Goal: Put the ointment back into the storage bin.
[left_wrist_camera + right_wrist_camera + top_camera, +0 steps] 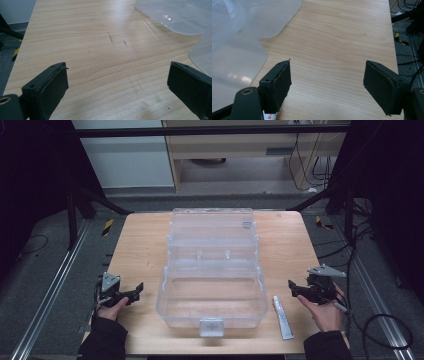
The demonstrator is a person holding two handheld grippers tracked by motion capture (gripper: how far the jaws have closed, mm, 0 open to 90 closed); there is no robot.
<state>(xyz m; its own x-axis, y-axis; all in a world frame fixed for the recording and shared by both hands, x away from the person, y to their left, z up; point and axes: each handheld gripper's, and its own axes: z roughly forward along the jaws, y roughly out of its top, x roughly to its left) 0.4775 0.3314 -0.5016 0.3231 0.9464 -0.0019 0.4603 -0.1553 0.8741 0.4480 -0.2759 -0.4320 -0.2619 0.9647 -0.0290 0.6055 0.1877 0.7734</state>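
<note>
My left claw (135, 292) and right claw (295, 289) both spread wide, nothing between pads, bare wood table (140, 240) ahead of each. Clear box (212, 270) sits open mid-table between them, lid flipped back toward far edge. Tube (282, 317) lies just right of box, near my right claw, long axis near-to-far. Its print too small to read.

Clear plastic box (175, 17): cut off by the top and right edges in the left gripper view; by the left edge in the right gripper view.
White tube (283, 317), right of the box: printing too small to read; in the right gripper view only a sliver at the bottom edge, hidden behind one jaw.
</note>
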